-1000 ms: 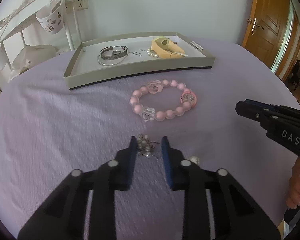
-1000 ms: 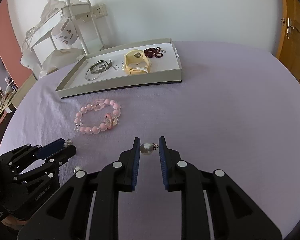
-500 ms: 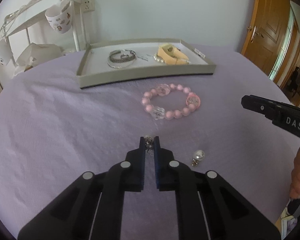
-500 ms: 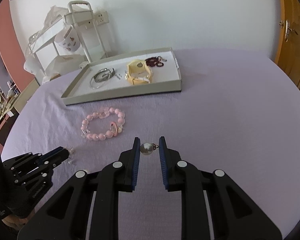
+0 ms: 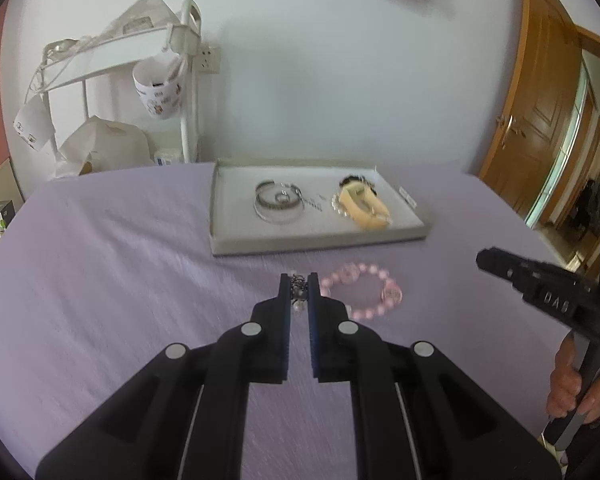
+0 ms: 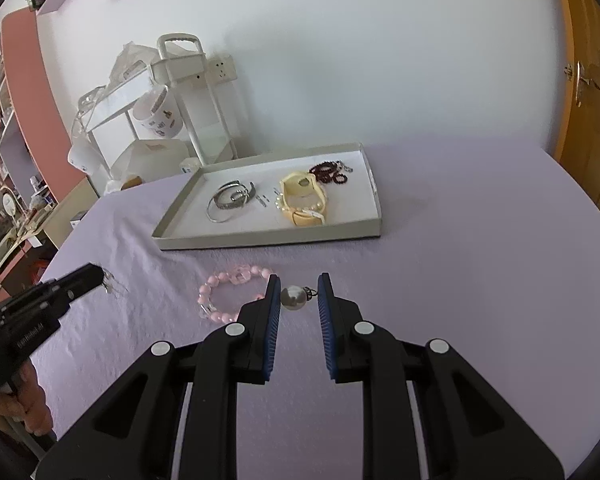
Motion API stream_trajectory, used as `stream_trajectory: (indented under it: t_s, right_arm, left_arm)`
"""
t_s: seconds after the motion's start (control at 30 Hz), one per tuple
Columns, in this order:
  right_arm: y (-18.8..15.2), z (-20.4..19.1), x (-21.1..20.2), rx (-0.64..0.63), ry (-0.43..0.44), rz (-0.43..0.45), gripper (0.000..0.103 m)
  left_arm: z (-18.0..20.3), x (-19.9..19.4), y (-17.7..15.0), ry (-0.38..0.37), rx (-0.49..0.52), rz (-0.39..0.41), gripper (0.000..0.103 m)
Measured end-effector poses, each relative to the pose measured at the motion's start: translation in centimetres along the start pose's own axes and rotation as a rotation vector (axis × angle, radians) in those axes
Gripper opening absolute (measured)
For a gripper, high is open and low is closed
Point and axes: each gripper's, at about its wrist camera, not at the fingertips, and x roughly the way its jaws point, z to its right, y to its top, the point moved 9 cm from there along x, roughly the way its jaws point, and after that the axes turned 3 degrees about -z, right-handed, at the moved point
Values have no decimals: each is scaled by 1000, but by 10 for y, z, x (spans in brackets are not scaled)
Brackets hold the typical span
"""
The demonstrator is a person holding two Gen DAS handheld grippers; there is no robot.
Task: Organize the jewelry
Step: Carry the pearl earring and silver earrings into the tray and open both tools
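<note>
We hold the left tongs (image 5: 299, 289) clenched on a small dark metal ornament with tiny pearls (image 5: 298, 293), which hangs between the blue pads clear of the lilac-covered bench (image 5: 120, 280). Our right tongs (image 6: 299, 295) are clamped on a pearl earring (image 6: 293, 298), its round bead pinched between the pads and its little metal cap pointing toward the right pad, also lifted off the cloth.

On the bench between the two tongs lies the pink bead bracelet (image 6: 232, 294), flat on the cloth and just in front of the grey tray (image 6: 268, 240). Inside the tray we see silver bangles (image 6: 230, 199) toward its left side, a pale yellow watch band (image 6: 302, 200) with a string of pearls toward the right, and dark red beads (image 6: 330, 171) in the far right corner. A few tiny silver pieces (image 6: 263, 199) lie between the bangles and the band.

From the left wrist view, our right hand (image 5: 580, 384) grips the handle of the other tool at the picture's right edge. Behind the bench a white rack (image 5: 112, 80) stands against the wall with a printed cup (image 5: 158, 90) hanging from it.
</note>
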Motion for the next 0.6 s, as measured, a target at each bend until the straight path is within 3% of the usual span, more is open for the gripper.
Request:
stream_trajectory:
  t_s: [0.33, 0.6]
  right_arm:
    - [16, -5, 1, -16, 1, 36, 20]
    - [88, -5, 12, 31, 44, 141, 20]
  left_arm:
    - [-2, 4, 18, -12, -9, 17, 8]
    - [-5, 28, 69, -49, -47, 53, 8]
